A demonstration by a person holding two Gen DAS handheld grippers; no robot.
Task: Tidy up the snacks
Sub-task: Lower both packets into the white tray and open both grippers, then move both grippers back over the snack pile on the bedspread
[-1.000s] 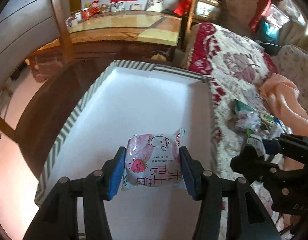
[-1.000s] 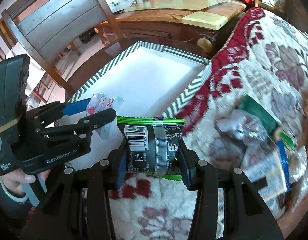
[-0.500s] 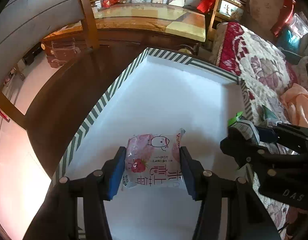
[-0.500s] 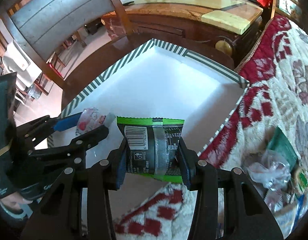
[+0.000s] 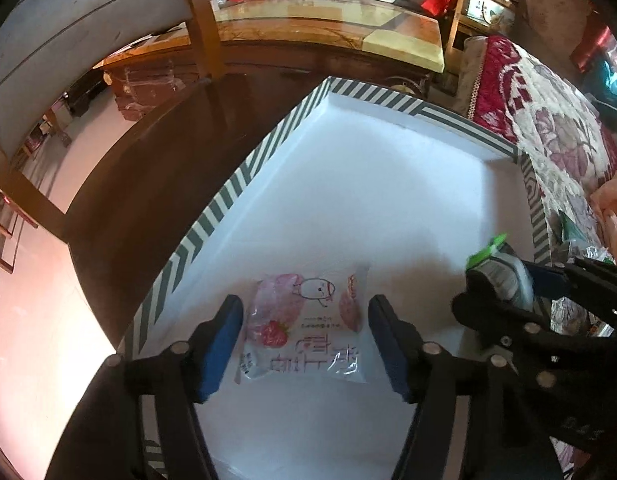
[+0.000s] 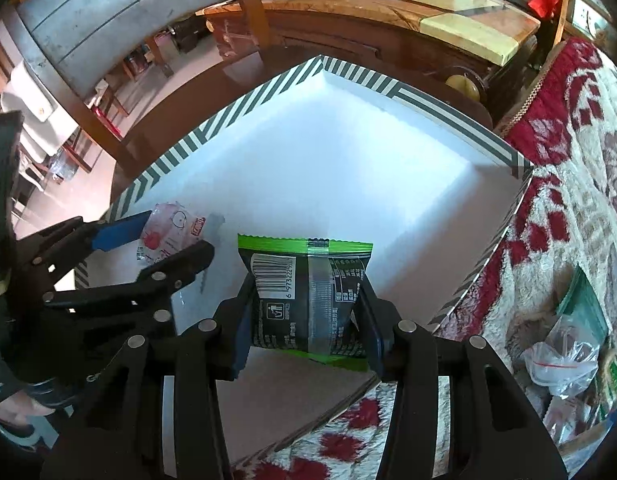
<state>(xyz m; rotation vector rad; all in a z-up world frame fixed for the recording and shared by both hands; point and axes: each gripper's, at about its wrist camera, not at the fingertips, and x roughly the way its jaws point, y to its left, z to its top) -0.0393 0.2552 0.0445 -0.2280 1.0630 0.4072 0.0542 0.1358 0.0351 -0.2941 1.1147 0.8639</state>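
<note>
Left tongs point(image 5: 306, 344): blue-padded fingers parted wider than the pink packet between them, a sliver of white showing on each side; nothing clamped; low over the near left part of the box.
Right tongs point(image 6: 308, 316): closed onto the green-and-black packet, one pad pressed to each side edge; poised above the near right part of the box, just beside the left tongs.
Bedspread point(image 6: 568, 184): red and cream floral, spread to the right of the box and touching its right wall.
Dark wooden table point(image 5: 148, 168): under the box on its left side, glossy brown.
Striped box point(image 5: 224, 204): shallow, white inside, grey-and-white chevron rim; between table and bedspread.
Loose snack pile point(image 6: 576, 332): on the bedspread right of the box; a green packet and a clear zip bag among it, the rest too blurred to name.
Green-and-black packet point(image 6: 308, 300): held upright, barcode side to the camera, clear seam strip down its middle, green top edge; raised over the white floor.
Pink packet point(image 5: 304, 332): strawberry print and a small cartoon face; inside the box near the left wall, between the open fingers; whether flat on the floor cannot be told.
</note>
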